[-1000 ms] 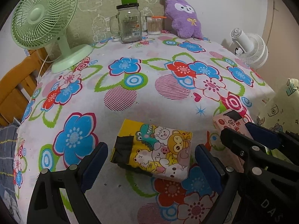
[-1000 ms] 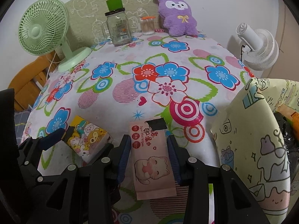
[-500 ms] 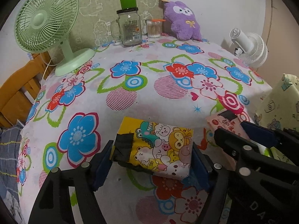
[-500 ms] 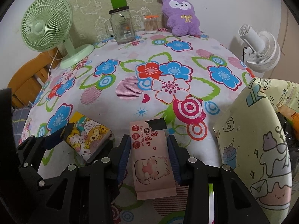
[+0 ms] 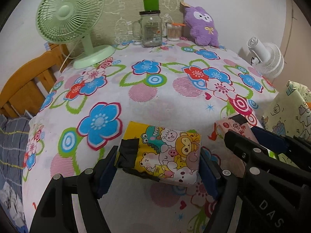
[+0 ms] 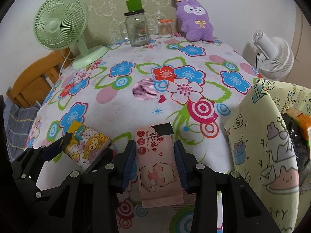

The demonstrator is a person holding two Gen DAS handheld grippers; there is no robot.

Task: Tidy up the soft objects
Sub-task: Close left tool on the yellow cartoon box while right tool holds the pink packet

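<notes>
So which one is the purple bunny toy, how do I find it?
Look to the far edge of the flower-patterned tablecloth, against the wall. Right of the clear glass jar and the small cup of cotton swabs sits the fluffy purple plush toy, the only furry thing there.

Black hand-held gripper (image 5: 158,171), blue finger pads (image 5: 106,171), silver screws, white "DAS" lettering

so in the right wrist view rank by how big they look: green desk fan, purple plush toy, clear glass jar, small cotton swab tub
1. green desk fan
2. purple plush toy
3. clear glass jar
4. small cotton swab tub
All stand at the far side, so nearness hardly skews this.
</notes>
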